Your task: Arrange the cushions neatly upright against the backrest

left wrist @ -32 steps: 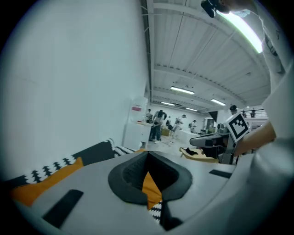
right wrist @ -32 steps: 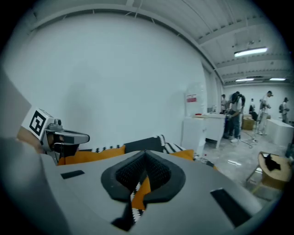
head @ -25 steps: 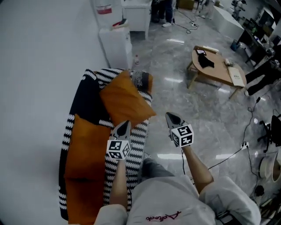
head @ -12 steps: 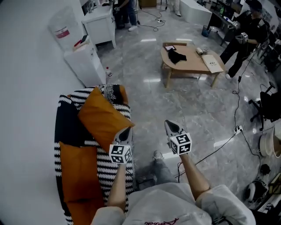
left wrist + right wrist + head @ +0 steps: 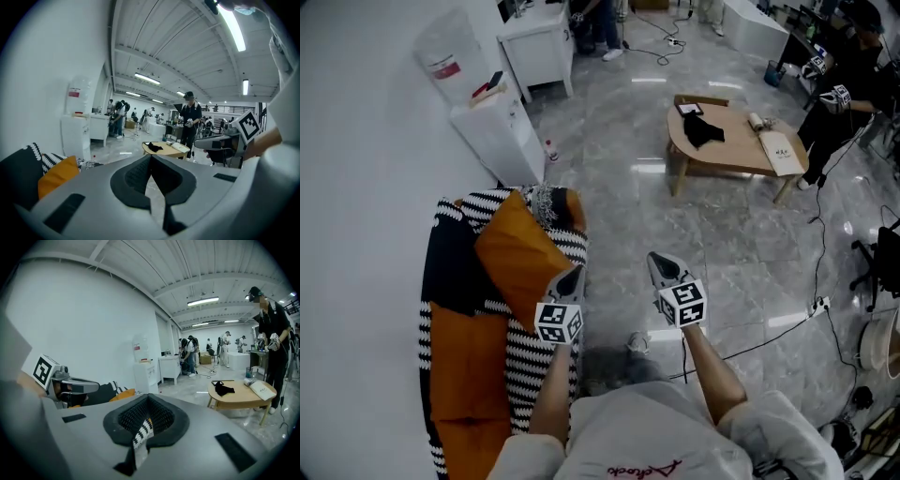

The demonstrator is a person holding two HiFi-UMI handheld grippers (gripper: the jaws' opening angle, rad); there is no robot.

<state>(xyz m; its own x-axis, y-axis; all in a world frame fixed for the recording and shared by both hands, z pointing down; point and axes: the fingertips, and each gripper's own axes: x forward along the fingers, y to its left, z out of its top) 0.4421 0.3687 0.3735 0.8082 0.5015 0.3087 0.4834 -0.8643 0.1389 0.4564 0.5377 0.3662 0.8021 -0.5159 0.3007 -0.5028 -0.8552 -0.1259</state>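
Hovering | left tool (image 5: 571,274) closed | right tool (image 5: 657,262) closed | orange cushion (image 5: 518,261) askew

A tilted orange cushion (image 5: 520,267) lies beside a flat orange cushion (image 5: 467,361) on the sofa (image 5: 520,356).

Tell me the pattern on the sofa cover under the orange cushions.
Black-and-white zigzag stripes on the sofa cover; the head view shows it best.

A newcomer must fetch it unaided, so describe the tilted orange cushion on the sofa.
Find the zigzag-striped sofa along the white wall. At its end nearer the water dispenser lies an orange cushion, plump and askew, unlike the flat orange pad at the other end.
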